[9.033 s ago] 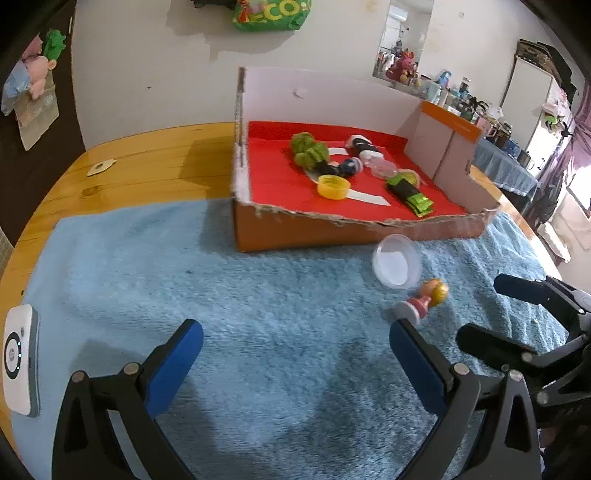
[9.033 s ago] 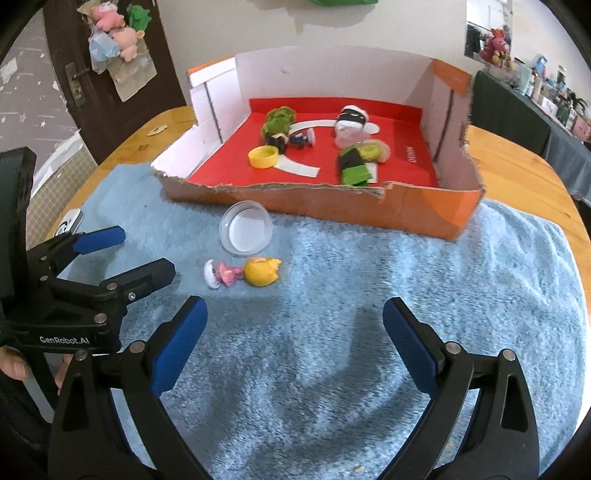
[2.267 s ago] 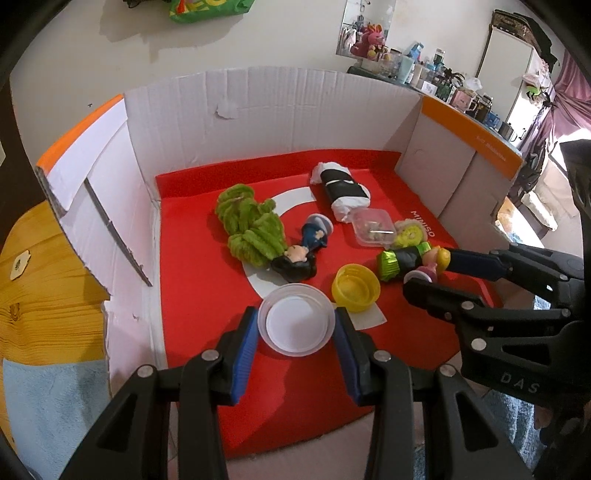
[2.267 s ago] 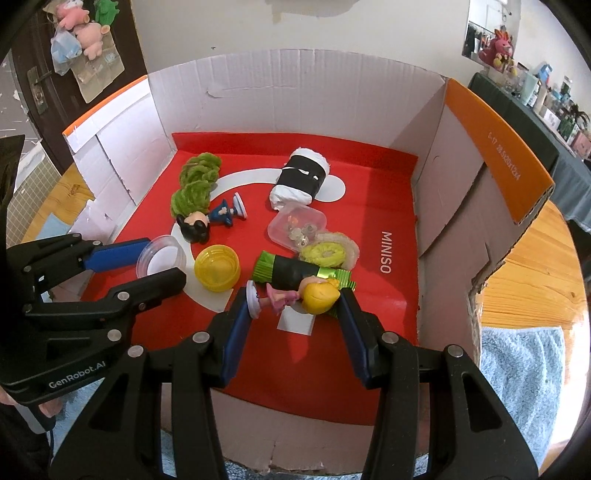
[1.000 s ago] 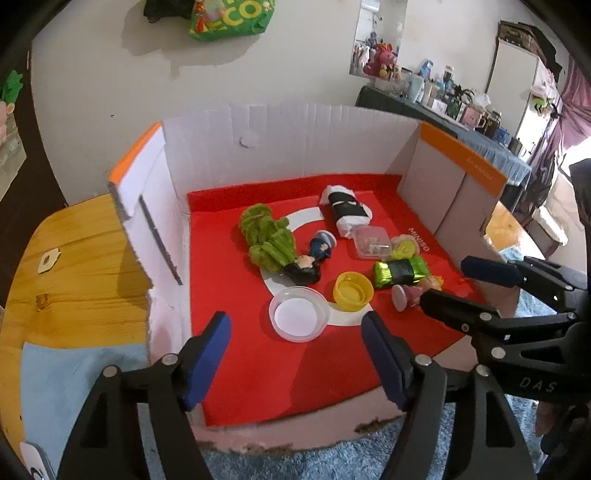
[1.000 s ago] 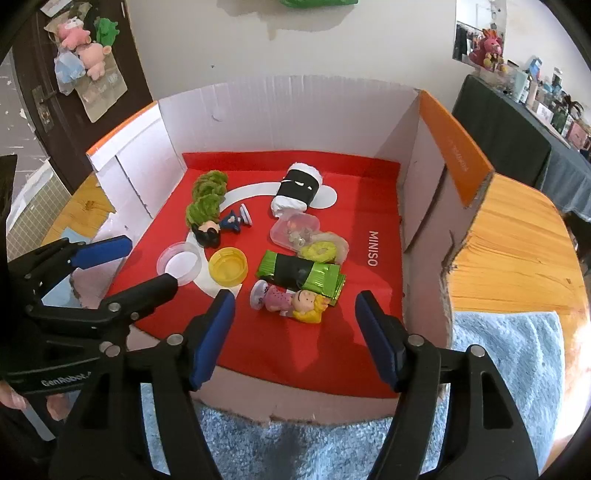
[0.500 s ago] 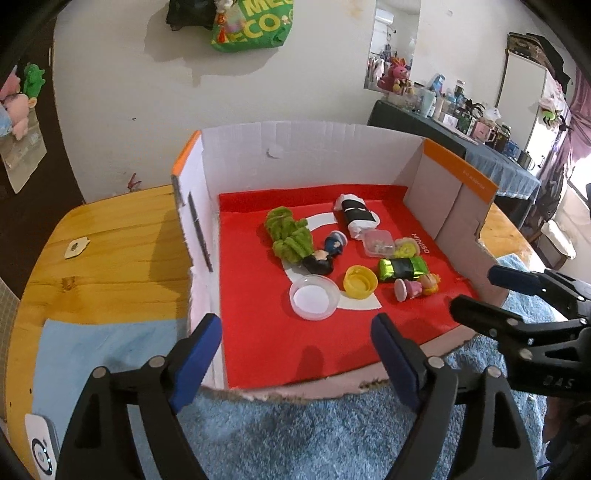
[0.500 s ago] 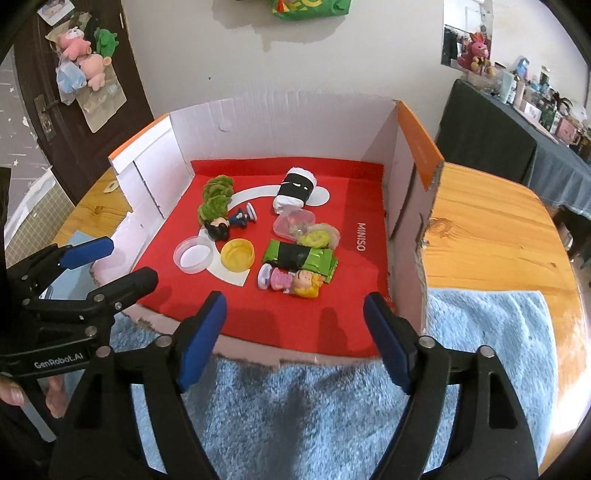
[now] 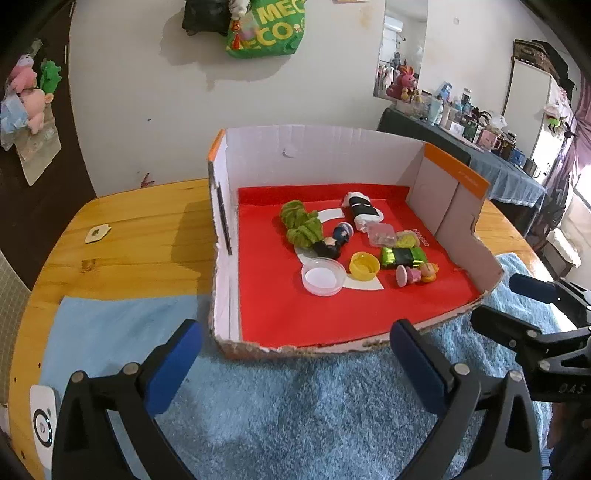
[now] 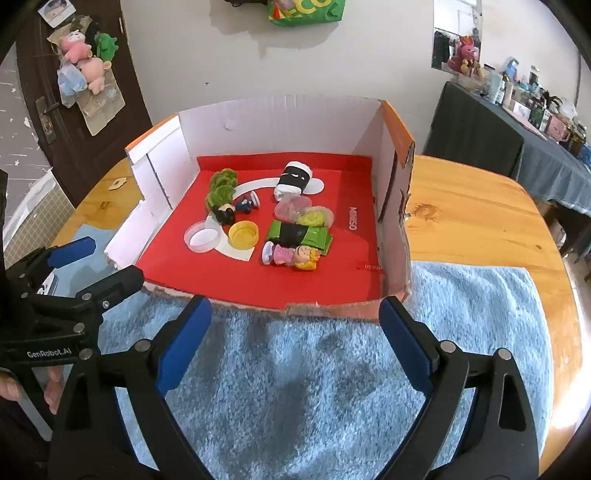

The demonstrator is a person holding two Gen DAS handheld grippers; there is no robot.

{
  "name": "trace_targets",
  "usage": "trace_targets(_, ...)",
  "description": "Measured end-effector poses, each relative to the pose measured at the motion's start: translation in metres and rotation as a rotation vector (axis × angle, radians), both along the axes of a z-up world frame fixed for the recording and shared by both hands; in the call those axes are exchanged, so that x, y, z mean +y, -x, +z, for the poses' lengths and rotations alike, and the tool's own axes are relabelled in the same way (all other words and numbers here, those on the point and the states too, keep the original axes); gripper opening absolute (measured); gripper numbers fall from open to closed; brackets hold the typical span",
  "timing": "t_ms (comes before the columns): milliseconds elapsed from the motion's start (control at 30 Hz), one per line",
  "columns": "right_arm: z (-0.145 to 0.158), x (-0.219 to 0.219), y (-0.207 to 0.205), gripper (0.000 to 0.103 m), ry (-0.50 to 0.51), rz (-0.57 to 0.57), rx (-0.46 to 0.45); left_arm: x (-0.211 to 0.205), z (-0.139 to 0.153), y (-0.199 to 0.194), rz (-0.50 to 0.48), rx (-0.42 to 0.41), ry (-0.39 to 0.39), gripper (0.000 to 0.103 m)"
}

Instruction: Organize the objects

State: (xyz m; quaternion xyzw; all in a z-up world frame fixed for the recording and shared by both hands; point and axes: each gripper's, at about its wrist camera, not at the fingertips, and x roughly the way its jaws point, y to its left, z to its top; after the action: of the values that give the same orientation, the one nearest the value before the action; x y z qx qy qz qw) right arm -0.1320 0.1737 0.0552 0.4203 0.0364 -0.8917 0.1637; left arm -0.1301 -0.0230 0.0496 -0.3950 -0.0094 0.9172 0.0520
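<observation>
A cardboard box (image 9: 332,151) (image 10: 391,206) with a red floor stands on a blue towel (image 9: 295,413) (image 10: 306,387). Inside lie a clear round lid (image 9: 323,276) (image 10: 202,236), a yellow cap (image 9: 364,264) (image 10: 243,235), a small blonde doll in pink (image 9: 415,274) (image 10: 291,256), a green packet (image 9: 402,256) (image 10: 299,234), a green plush (image 9: 301,227) (image 10: 221,189) and a black-and-white roll (image 9: 362,212) (image 10: 294,178). My left gripper (image 9: 295,358) (image 10: 94,260) hangs over the towel before the box, jaws opening, nothing between them. My right gripper (image 10: 295,339) (image 9: 513,299) is likewise opening and empty.
The round wooden table (image 9: 140,240) (image 10: 476,221) extends past the towel on both sides. A white device (image 9: 43,421) lies at the table's left edge. A dark side table (image 10: 517,133) with clutter stands at the back right. A green bag (image 9: 266,29) hangs on the wall.
Both grippers let go of the lid and the doll inside the box, then drew back out over the towel and spread wider. The lid and doll stay on the red floor.
</observation>
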Motion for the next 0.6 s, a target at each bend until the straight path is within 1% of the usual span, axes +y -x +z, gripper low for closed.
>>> trace_targets(100, 0.0, 0.001, -0.006, 0.094, 0.002, -0.001, 0.002, -0.002, 0.0, -0.005, 0.014, -0.001, -0.004, 0.103)
trace_targets(167, 0.0, 0.002, -0.009, 0.098, 0.003, 0.0, 0.001, -0.004, -0.001, -0.008, 0.021, -0.002, -0.009, 0.103)
trace_targets(300, 0.0, 0.002, -0.016, 0.098, 0.003, -0.001, 0.003, -0.005, -0.002, -0.014, 0.025, -0.003, -0.008, 0.103)
trace_targets(400, -0.002, 0.003, -0.021, 0.099, 0.007, -0.005, 0.001, -0.003, -0.004, -0.02, 0.032, 0.0, 0.01, 0.103)
trace_targets(533, -0.005, 0.004, -0.028, 0.1, 0.006, -0.012, -0.005, 0.002, -0.006, -0.028, 0.054, 0.006, 0.076, 0.103)
trace_targets(600, -0.008, 0.006, -0.032, 0.101, 0.009, -0.016, -0.009, 0.002, -0.008, -0.033, 0.056, 0.007, 0.078, 0.103)
